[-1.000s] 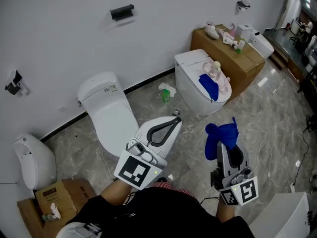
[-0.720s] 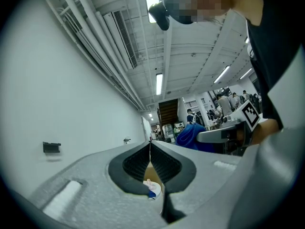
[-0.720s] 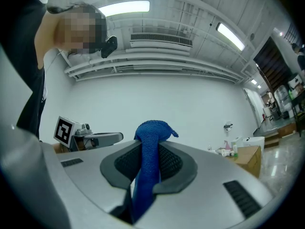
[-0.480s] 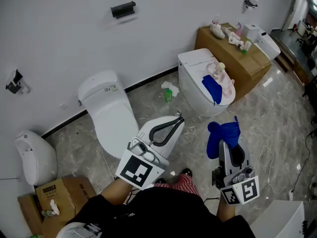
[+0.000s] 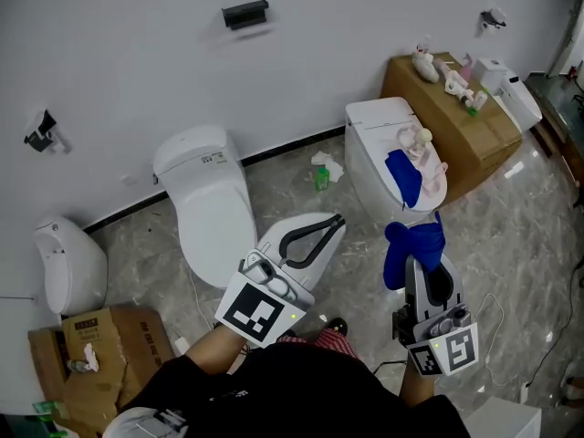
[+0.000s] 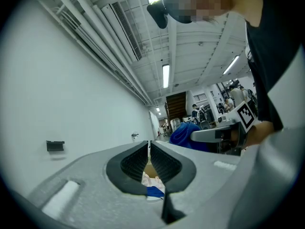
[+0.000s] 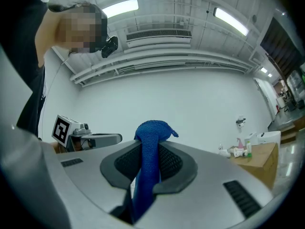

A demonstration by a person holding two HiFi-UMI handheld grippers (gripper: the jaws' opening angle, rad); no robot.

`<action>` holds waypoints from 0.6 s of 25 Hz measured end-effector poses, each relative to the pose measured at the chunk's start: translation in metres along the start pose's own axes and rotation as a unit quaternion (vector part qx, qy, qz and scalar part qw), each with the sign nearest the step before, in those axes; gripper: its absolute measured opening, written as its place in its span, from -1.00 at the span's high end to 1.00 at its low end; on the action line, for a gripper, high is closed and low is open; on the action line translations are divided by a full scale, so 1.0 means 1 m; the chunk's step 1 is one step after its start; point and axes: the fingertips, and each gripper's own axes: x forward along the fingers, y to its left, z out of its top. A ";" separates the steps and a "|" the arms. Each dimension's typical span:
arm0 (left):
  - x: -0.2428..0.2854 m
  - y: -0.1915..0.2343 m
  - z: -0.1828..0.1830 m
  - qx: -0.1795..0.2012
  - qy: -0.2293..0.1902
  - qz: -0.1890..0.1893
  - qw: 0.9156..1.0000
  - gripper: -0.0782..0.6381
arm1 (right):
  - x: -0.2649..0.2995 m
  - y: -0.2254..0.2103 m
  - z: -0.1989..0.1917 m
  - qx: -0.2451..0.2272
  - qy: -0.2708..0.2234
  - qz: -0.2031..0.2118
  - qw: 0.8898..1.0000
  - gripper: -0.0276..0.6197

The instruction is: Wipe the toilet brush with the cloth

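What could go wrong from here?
Right claw grips the blue cloth by a narrow strip; most bunches beyond the tips, so it may slip while wiping. Left claw is shut and empty; it must open before taking a brush. Green bottle on the floor could get kicked.

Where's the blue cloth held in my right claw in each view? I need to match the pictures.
Head view: the blue cloth is bunched at the tip of the right claw, lower right of centre.
Left gripper view: a blue bunch just right of centre.
Right gripper view: dead centre, pinched between the jaws.
Shared landmark: the small wall fitting.
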 end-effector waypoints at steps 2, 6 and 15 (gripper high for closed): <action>0.006 0.001 0.000 0.004 0.004 0.006 1.000 0.76 | 0.004 -0.008 0.000 0.003 0.000 0.008 1.000 0.71; 0.018 0.006 -0.002 0.009 0.012 0.018 1.000 0.76 | 0.014 -0.019 -0.001 0.011 -0.001 0.022 1.000 0.71; 0.039 0.002 -0.004 0.020 0.025 0.039 0.999 0.76 | 0.019 -0.045 0.000 0.017 -0.005 0.049 0.999 0.71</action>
